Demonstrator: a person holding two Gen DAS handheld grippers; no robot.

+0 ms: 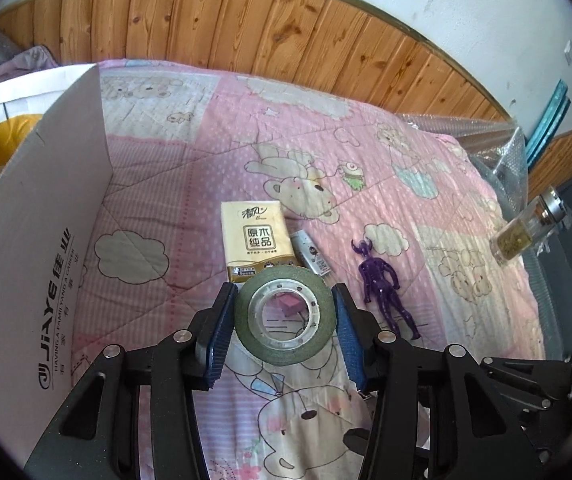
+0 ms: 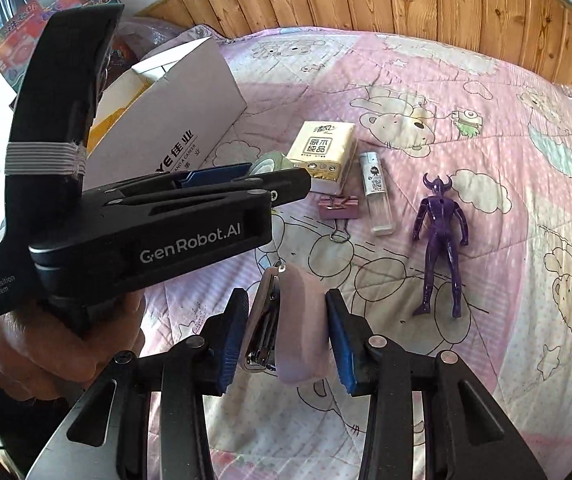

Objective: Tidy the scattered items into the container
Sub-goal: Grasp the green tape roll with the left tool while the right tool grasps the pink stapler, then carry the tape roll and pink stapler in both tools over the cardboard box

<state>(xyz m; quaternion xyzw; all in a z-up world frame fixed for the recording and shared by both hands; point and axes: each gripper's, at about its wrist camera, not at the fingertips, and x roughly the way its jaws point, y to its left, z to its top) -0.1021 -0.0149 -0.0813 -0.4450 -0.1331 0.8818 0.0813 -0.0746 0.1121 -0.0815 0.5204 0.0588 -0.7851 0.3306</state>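
My left gripper (image 1: 283, 312) is shut on a green tape roll (image 1: 283, 316) and holds it above the pink quilt; it also shows in the right wrist view (image 2: 273, 174). My right gripper (image 2: 286, 320) is shut on a pink stapler (image 2: 290, 320). A white cardboard box (image 1: 45, 248) stands open at the left, also in the right wrist view (image 2: 177, 108). On the quilt lie a tissue pack (image 1: 255, 236), a small white bottle (image 1: 312, 258), a purple figure (image 1: 384, 284) and a pink binder clip (image 2: 338, 212).
A glass bottle (image 1: 526, 228) lies at the bed's right edge by bubble wrap (image 1: 498, 148). A wooden headboard (image 1: 286, 36) runs along the far side. A colourful toy box (image 2: 45, 0) stands behind the cardboard box.
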